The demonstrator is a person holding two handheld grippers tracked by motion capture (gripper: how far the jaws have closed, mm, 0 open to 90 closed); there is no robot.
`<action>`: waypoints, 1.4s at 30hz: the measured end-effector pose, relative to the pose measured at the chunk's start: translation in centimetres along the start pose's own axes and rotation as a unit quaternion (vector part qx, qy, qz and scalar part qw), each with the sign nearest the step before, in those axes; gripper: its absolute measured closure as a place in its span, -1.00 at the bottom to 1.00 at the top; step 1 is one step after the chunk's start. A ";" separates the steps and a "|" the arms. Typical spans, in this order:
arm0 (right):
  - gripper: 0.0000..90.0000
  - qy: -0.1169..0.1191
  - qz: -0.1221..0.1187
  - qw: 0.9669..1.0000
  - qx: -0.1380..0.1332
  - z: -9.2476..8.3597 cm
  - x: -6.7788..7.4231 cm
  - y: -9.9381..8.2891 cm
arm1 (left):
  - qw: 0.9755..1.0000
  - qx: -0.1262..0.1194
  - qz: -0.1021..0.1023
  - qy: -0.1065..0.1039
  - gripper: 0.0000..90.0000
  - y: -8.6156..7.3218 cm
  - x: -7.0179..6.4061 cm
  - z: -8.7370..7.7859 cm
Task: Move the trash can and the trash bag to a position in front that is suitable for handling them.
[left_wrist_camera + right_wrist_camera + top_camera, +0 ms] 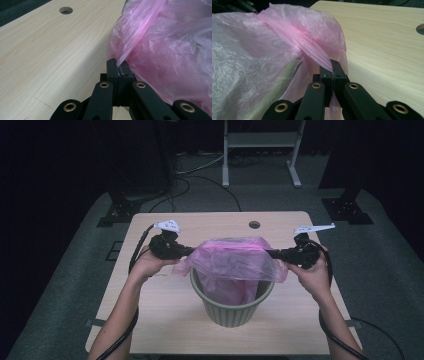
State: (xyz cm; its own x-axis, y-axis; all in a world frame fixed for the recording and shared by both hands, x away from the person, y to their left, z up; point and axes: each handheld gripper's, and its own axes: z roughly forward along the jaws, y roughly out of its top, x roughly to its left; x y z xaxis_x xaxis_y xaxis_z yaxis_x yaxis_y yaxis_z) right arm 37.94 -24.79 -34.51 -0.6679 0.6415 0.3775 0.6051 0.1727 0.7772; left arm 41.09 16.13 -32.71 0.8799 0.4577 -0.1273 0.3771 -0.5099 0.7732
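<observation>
Pink bag (pixel 235 262): stretched lengthwise left to right above the bin (pixel 232 307), mouth down, opposite edges pinched by left tool (pixel 186 251) and right tool (pixel 272 253).

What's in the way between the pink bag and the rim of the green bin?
Nothing visible. The pink bag hangs partly inside the green bin, stretched between the left gripper and right gripper, both shut on its edges.

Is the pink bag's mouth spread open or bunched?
Spread open: both grippers hold the bag stretched over the bin.
</observation>
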 end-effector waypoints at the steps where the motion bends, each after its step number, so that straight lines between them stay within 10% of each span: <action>1: 1.00 0.000 0.002 1.000 0.002 0.1 0.0 0.0 | 1.000 0.001 0.000 0.000 1.00 0.0 0.1 0.1; 22: 1.00 0.003 0.007 1.000 0.009 0.8 -0.5 -0.6 | 1.000 -0.012 -0.010 0.000 0.99 -0.2 0.7 0.9; 42: 0.31 0.065 -0.039 0.995 -0.071 -5.1 1.2 -0.9 | 0.989 -0.132 -0.004 -0.065 -0.07 -1.5 0.2 -5.2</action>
State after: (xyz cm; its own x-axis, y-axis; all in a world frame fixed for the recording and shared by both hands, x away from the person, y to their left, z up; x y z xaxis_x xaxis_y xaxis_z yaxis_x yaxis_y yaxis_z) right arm 34.37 -28.03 -32.21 -0.7664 0.5262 0.3684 0.4880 0.1040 0.8666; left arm 39.18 20.75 -30.68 0.9133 0.3552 -0.1992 0.3102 -0.2901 0.9053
